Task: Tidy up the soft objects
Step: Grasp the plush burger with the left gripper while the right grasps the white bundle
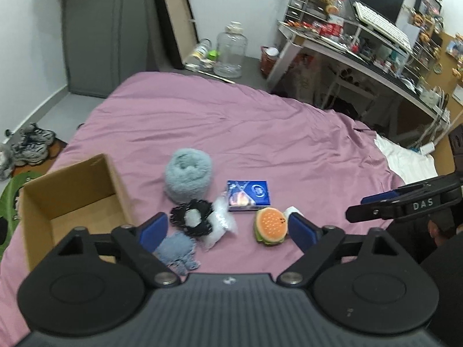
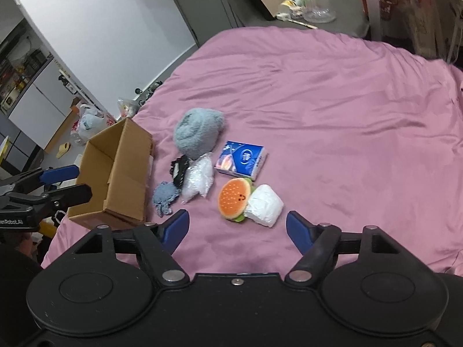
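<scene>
Left wrist view: the left gripper [image 1: 227,228] hovers over the bed [image 1: 260,121], fingers apart and empty.
Ahead of the fingers: fluffy blue roll [image 1: 188,179], black lace piece [image 1: 191,217], clear bag [image 1: 220,225], tissue pack [image 1: 250,196], burger toy [image 1: 271,227].
Beyond the left finger: open cardboard box [image 1: 75,199].
Right wrist view: the right gripper [image 2: 237,228] has fingers apart, empty.
Just ahead: burger toy [image 2: 235,199] touching a white bundle [image 2: 264,204].
Handling: the toy looks light and squashy; pinching across its middle should hold.

Glass jar [image 1: 231,50], sneakers [image 1: 33,143], desk w/ keyboard [image 1: 382,24]
</scene>
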Demonstrator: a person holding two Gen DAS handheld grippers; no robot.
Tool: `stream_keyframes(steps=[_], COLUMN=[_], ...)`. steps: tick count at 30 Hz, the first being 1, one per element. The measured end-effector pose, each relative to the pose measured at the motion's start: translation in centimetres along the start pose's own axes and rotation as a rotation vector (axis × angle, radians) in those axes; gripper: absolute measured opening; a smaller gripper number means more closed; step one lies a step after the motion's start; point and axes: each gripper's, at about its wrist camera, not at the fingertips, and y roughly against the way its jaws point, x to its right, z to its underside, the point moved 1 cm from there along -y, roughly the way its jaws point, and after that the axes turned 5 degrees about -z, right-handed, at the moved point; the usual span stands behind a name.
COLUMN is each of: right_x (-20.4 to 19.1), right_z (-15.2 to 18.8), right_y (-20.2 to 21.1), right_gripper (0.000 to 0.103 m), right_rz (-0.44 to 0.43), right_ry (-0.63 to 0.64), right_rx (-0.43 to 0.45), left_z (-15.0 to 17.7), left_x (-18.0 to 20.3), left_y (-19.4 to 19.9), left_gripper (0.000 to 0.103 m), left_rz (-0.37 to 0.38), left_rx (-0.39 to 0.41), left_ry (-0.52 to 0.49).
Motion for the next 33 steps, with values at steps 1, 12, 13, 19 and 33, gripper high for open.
stream_keyframes(steps=[1,12,13,19,33], right_x=[0.3,3.2,3.4,4.4,6.4], right_z=[-0.1,-0.7,-0.9,-1.1,-1.3], right_y=[-0.4,-4.2,-4.6,-6.7,-10.6], right_gripper=[0.07,0.061,0.06,0.06,0.061], right_rz=[-0.001,-0.019,-0.021,-0.028,-0.045], right_ry=[-0.009,-0.08,-0.085,-0.103,-0.164], right_rx=[-0.008,-0.097,-0.107,-0.165,-0.256], left_z=[-0.2,-1.3,-1.3,-1.1,-0.2], left_x=[0.2,1.6,1.8,2.9,4.2], left_y=[-0.5,-7.7,-8.6,-12.3,-19.6], left_gripper=[0.081,0.066,0.064,0.055,0.055], left_rz=[0.015,0.127,0.144,0.199,0.25], left_rx=[-0.006,-0.164,-0.185,-0.274,-0.436], left_ry=[-0.004,-0.065,-0.076,-0.12,-0.175])
